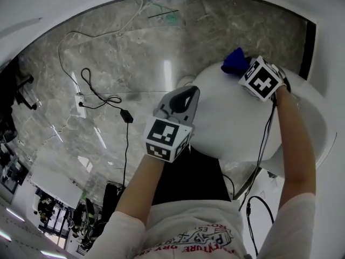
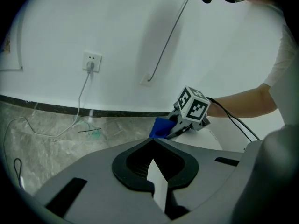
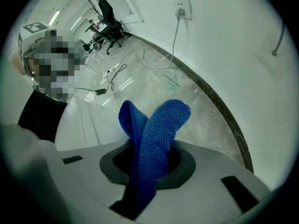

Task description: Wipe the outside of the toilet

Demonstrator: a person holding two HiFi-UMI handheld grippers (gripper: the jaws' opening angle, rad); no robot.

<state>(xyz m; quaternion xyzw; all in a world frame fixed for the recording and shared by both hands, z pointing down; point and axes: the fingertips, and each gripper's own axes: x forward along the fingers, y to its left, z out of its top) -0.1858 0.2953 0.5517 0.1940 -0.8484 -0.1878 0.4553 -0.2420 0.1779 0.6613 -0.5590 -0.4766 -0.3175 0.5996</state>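
The white toilet (image 1: 232, 117) sits at the right of the head view, seen from above. My right gripper (image 1: 242, 69) is at its far side, shut on a blue cloth (image 1: 233, 62) that touches the rounded top. In the right gripper view the cloth (image 3: 156, 139) sticks up out of the jaws in two folds, with the toilet's white surface (image 3: 79, 125) below left. My left gripper (image 1: 183, 93) hovers over the toilet's near left edge, shut with nothing in it. The left gripper view shows the right gripper (image 2: 175, 127) and the cloth (image 2: 161, 127) just ahead.
Black and white cables and a power adapter (image 1: 127, 116) lie on the marble floor left of the toilet. A white wall with a socket (image 2: 91, 61) and a black skirting strip runs close behind. Office chairs (image 3: 105, 8) stand far off.
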